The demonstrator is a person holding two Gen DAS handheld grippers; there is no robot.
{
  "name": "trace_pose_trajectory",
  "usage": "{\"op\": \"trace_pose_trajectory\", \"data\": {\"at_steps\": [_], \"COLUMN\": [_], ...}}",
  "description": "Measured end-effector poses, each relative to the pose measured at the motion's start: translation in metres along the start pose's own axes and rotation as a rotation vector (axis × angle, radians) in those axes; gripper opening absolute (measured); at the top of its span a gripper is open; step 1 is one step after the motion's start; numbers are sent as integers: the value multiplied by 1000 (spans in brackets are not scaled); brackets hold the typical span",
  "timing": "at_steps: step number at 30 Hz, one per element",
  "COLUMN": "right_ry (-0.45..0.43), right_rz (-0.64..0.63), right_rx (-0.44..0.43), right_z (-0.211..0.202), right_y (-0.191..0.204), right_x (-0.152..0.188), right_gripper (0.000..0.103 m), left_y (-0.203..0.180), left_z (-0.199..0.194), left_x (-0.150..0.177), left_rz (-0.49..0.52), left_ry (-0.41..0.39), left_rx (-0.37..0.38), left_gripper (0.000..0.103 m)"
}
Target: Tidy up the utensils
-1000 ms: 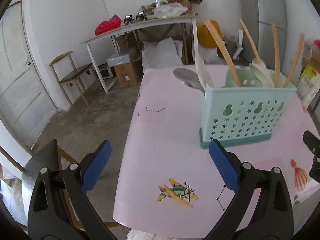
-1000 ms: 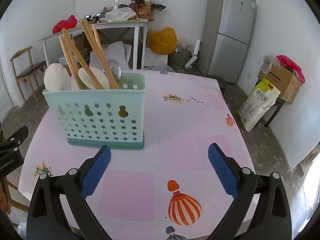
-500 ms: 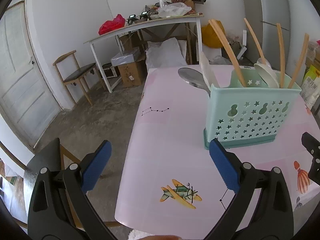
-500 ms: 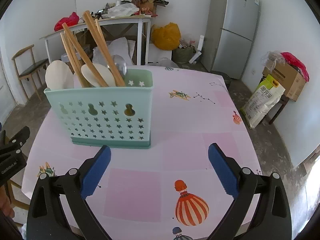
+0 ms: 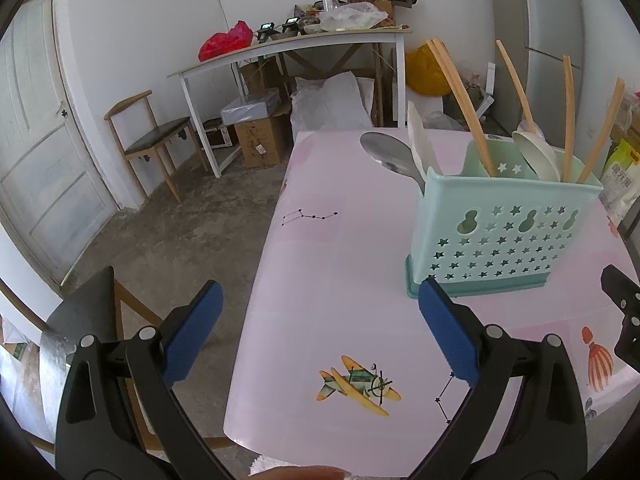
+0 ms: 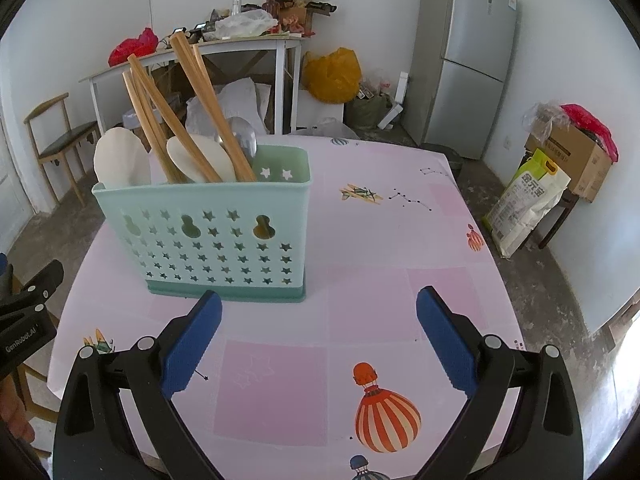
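- The mint-green plastic utensil holder with star-shaped cut-outs (image 6: 208,232) is seen standing upright on the pink patterned tablecloth (image 6: 400,248), towards the near left of the table in the right wrist view.
- Inside it, the long wooden chopsticks (image 6: 200,100), the white flat spoons (image 6: 120,156) and the shiny metal spoon (image 6: 244,136) are all stood on end, handles or bowls poking above the rim.
- No loose utensil is spotted anywhere on the cloth in either view, so the sorting is judged to be finished or very nearly so.
- The left gripper (image 5: 320,336) is held with its blue pads spread wide and nothing between them, low over the near edge of the table, the holder just beyond its right pad.
- The right gripper (image 6: 320,336) is likewise spread wide and empty, the holder just beyond its left pad.
- What is left, if anything, is judged to be only a tidy-up or a retreat.
- The inner dividers of the holder are hidden by its walls, so which compartment each utensil sits in cannot be told.
- The table's near edge is cut off behind the gripper bodies.
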State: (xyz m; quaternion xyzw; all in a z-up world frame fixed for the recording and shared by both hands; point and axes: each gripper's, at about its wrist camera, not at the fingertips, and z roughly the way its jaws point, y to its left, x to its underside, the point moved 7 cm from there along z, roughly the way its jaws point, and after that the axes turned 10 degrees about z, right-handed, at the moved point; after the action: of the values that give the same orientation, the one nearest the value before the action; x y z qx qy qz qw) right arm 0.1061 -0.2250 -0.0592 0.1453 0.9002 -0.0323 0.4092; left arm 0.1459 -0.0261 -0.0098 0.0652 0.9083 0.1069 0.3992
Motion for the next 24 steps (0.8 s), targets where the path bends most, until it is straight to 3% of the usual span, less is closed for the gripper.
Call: {"op": "trace_pose_trajectory", "data": {"at_steps": [24], "right_ry": [-3], "right_rz": [-4], "right_rx": [-1], "right_z": [-3], "right_y": [5], "right_x": [-3], "right_gripper": [95], "left_y": [2], "left_z": [1], "left_x": [-1], "left_rz": [-22], "left_ry": [5], "left_rx": [17], "left_gripper": [94]}}
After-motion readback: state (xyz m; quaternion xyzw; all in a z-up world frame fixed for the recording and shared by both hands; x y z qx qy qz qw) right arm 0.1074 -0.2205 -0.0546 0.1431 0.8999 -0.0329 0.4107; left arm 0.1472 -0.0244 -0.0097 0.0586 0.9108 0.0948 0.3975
